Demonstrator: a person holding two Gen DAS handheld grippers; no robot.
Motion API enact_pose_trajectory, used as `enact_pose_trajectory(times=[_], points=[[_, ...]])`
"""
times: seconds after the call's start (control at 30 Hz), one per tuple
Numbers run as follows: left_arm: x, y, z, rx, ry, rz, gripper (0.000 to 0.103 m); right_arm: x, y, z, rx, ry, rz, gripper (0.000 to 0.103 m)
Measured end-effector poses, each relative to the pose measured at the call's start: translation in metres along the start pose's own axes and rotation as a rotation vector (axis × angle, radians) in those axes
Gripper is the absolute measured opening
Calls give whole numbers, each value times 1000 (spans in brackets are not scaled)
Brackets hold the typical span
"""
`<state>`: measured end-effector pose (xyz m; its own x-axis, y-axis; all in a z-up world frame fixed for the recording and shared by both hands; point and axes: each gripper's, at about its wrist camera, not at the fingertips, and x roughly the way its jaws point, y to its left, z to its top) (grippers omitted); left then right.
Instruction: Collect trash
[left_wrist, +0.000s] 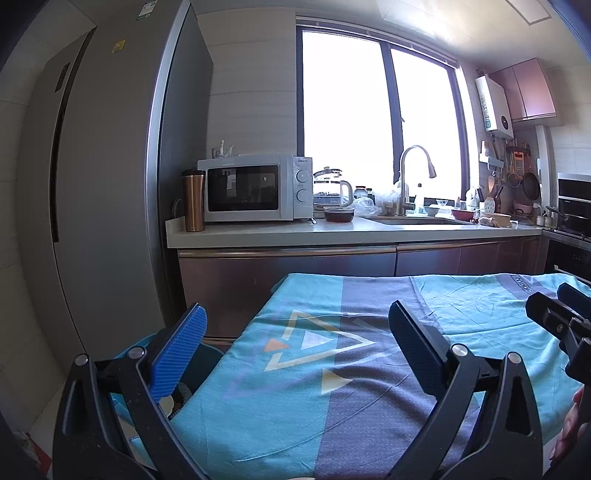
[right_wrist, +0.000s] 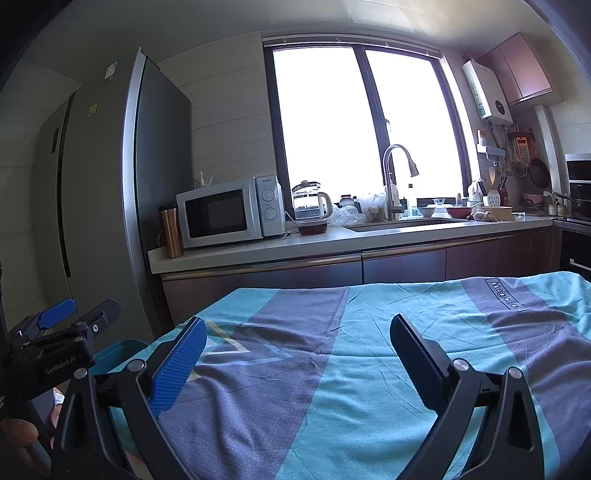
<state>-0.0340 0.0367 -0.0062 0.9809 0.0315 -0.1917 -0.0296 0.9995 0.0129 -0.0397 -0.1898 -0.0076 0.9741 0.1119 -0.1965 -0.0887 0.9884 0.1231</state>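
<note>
Left gripper (left_wrist: 297, 325): fingers spread wide, nothing between them, hovering over the left part of the cloth-covered bench; also seen from the right wrist view at far left (right_wrist: 79, 314).
Right gripper (right_wrist: 297, 328): fingers wide apart, holding nothing, above the middle of the cloth; its tip shows at the right edge of the left wrist view (left_wrist: 554, 306).
Cloth (left_wrist: 332, 369): teal and grey-purple, triangle print, wrinkled, draped over the bench; lettering near the far right corner.
Bin (right_wrist: 118, 354): teal rim showing beside the left edge of the cloth, low down, just under the left gripper.
Trash: can't tell for sure; some round bits visible inside the bin (left_wrist: 173, 400) behind the left finger, too hidden to name. No loose item seen on the cloth.
Background bench (left_wrist: 295, 230): white top along the window wall, well apart from the grippers.
On it: copper tumbler (left_wrist: 193, 201), white microwave (left_wrist: 255, 188), glass kettle (left_wrist: 330, 188), dark bowl (left_wrist: 338, 214), plastic bags, sink with tall faucet (left_wrist: 410, 177).
Fridge (left_wrist: 110, 166): grey, tall, left of the microwave.
Window (left_wrist: 376, 122): blown out bright.
</note>
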Motion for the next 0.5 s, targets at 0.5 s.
enact_pose_trajectory(times=[0.5], points=[[3,1,-1,4,3,14,97,2,0,0,8,4,-1,96]])
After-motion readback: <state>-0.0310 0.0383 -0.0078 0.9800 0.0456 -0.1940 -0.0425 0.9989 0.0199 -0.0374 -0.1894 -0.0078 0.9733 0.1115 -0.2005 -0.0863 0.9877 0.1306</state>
